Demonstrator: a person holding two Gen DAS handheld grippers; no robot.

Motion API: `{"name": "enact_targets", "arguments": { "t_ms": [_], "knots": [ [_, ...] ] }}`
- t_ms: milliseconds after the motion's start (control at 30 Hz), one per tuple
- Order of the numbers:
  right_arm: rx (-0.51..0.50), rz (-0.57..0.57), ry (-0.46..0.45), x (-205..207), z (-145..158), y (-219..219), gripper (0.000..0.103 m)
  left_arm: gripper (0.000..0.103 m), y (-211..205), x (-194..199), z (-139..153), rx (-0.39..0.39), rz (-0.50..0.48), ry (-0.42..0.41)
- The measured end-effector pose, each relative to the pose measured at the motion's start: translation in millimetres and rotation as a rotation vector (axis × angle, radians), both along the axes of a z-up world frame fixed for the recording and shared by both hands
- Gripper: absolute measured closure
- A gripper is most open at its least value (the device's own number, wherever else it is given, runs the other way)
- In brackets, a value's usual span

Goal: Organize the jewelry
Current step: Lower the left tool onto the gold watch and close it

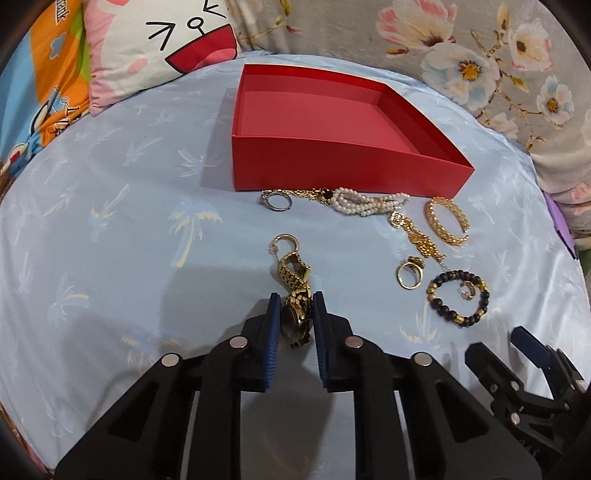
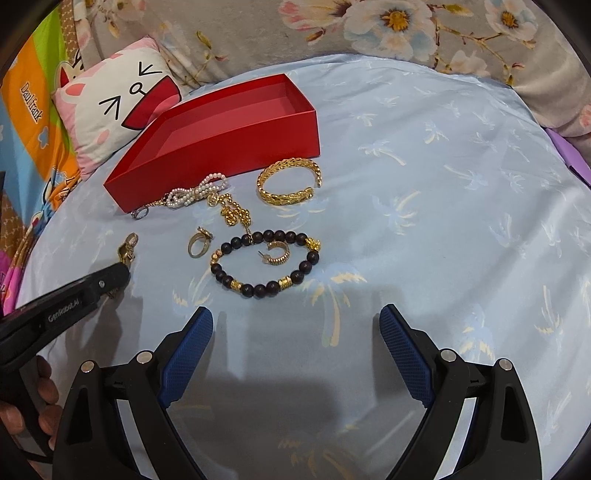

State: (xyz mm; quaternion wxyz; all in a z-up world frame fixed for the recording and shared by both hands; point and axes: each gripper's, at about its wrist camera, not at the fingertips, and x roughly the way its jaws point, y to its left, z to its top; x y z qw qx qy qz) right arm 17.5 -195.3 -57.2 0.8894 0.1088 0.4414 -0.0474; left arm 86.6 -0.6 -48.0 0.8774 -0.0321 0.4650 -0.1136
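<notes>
Here the left claw (image 1: 294, 306) pinches a gold watch (image 1: 295, 295), its blue pads closed against the watch case on either side while the metal band trails away over the bed sheet (image 1: 110, 221). A small gold hoop earring (image 1: 284, 242) lies at the far end of the band. The right claw (image 2: 295, 325) hangs wide open above bare sheet with nothing between its pads, just short of a dark beaded bracelet (image 2: 264, 264). Inside that bracelet's loop lies another gold hoop earring (image 2: 275, 253). Just to its left sits a gold ring (image 2: 197, 245), and beyond it a gold chain (image 2: 236, 216) runs up to a knotted pearl bracelet (image 2: 197, 192). The pearls lie along the near wall of an open red box (image 2: 221, 155), whose inside is bare. A silver ring (image 2: 141, 212) rests by the box's left corner, and a wide gold cuff bangle (image 2: 288, 181) lies just right of the pearls. A cartoon pillow (image 2: 110, 99) sits behind the box, with a floral blanket (image 2: 369, 33) beyond it. A person's fingers (image 2: 46, 387) show at the left edge of the right wrist view.
</notes>
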Motion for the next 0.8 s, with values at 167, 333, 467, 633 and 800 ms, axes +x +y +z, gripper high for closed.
{"name": "enact_targets", "arguments": {
  "t_ms": [167,333,467,633,800],
  "knots": [
    [0.021,0.012,-0.011,7,3,-4,0.026,0.087,5,-5,4,-0.007,-0.003,-0.008],
    [0.068,-0.01,-0.018,13,5,-19,0.041,0.087,11,-11,9,-0.021,-0.001,-0.005],
    [0.068,-0.009,-0.008,22,3,-21,0.064,0.087,11,-12,7,-0.025,-0.002,0.003],
    [0.018,0.005,0.002,28,0,-15,0.072,0.087,9,-12,4,-0.026,-0.005,0.012],
    [-0.02,-0.002,-0.004,29,-2,-15,0.089,0.087,9,-12,2,-0.028,-0.009,0.019]
  ]
}}
